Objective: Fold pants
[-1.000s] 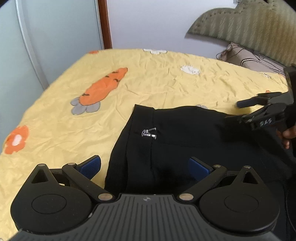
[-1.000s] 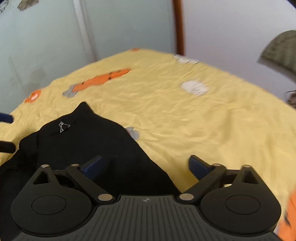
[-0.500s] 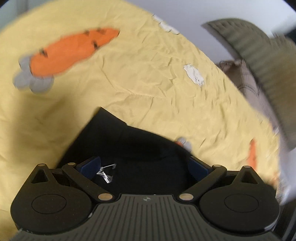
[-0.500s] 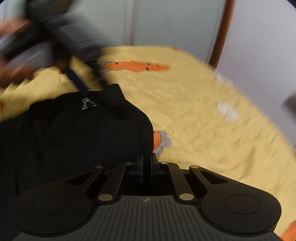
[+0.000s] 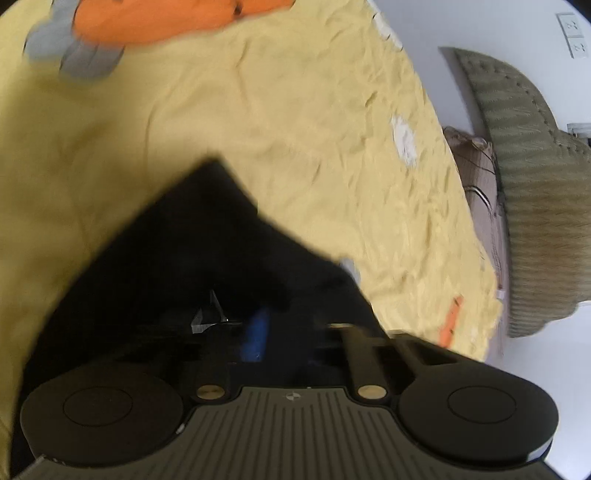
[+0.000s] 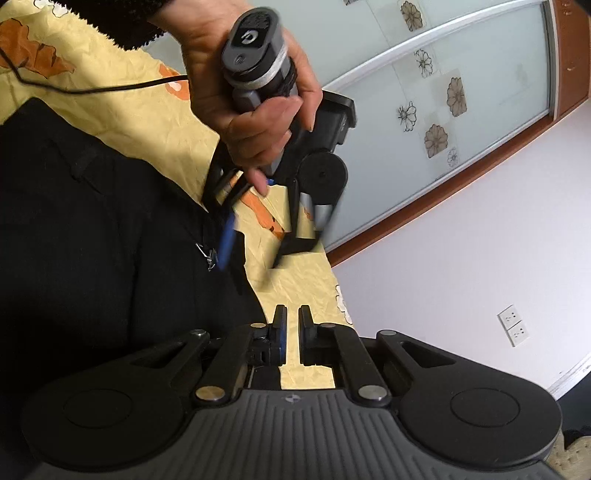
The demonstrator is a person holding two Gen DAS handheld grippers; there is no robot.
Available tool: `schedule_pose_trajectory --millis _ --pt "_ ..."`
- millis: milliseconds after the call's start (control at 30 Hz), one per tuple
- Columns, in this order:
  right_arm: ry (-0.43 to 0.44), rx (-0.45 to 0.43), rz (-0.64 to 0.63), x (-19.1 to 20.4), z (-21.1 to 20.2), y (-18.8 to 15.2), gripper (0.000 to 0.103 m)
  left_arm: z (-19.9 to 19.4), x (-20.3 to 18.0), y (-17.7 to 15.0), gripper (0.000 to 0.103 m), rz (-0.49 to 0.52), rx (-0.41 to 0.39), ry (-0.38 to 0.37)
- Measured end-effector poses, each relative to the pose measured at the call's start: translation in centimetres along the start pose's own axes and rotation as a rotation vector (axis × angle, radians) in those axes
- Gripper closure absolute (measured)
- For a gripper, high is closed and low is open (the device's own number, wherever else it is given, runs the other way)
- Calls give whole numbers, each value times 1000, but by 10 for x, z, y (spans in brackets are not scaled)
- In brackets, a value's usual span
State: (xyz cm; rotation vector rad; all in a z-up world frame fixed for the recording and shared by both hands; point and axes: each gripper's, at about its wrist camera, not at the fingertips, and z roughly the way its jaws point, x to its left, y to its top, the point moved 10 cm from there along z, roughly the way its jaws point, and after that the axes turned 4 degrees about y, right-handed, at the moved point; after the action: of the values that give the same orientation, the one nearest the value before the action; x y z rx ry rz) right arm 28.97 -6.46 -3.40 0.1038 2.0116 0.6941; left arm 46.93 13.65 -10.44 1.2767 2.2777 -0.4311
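The black pants [image 5: 207, 251] lie on the yellow sheet; they also show in the right wrist view [image 6: 92, 236] with a metal waist hook [image 6: 207, 254]. My left gripper [image 5: 284, 332] has closed on the black waistband beside the hook [image 5: 210, 314]; the view is blurred. It also shows from outside, in a hand, in the right wrist view [image 6: 236, 240]. My right gripper [image 6: 291, 332] has its fingers nearly together with a narrow gap. The pants edge lies just left of them; I cannot tell whether cloth is pinched.
A yellow bedsheet [image 5: 295, 129] with orange carrot prints [image 5: 166, 18] covers the bed. An olive headboard [image 5: 535, 184] and a pillow [image 5: 476, 192] stand at the right. Frosted sliding doors [image 6: 461, 92], a black cable [image 6: 110, 86] and a wall socket [image 6: 513, 325] are nearby.
Both grippers went from wide open to closed at the pants' waist. Both cameras have swung and tilted strongly; the left gripper's hand now fills the right wrist view.
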Motion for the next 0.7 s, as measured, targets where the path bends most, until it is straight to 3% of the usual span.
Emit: schedule_pose_trajectory --millis 67,133,167,200,267,300,400,500,567,600,633,667,700 --pt "22 12 8 2 2 -3 97 -1 1 -1 81 8 -21 26" --pt "73 39 113 -11 14 -13 97 -12 4 3 71 -11 -116 50" --pt "119 56 202 -22 21 -18 90 -20 3 6 52 15 -163 68" --pt "231 111 316 -31 33 -29 85 -27 1 8 28 46 -202 87" --pt "362 117 533 -54 55 -45 76 -43 0 13 8 92 -278 135" --pt "435 104 620 -64 67 -52 74 -50 -2 15 8 114 -311 149" --pt "468 161 749 -86 109 -81 71 -65 -8 19 8 194 -350 200" --pt "618 212 877 -83 145 -103 71 -70 -7 24 8 254 -346 236" --pt "682 268 893 -71 158 -113 71 -64 -6 25 8 300 -319 247" --pt "687 232 875 -70 155 -109 71 -62 -6 26 8 325 -310 247" --pt "707 217 861 -67 153 -105 85 -55 -7 29 8 359 -300 248" --pt "701 205 831 -64 148 -102 93 -49 -10 31 8 402 -286 243" --pt "664 185 768 -63 141 -97 93 -45 -13 29 8 462 -273 216"
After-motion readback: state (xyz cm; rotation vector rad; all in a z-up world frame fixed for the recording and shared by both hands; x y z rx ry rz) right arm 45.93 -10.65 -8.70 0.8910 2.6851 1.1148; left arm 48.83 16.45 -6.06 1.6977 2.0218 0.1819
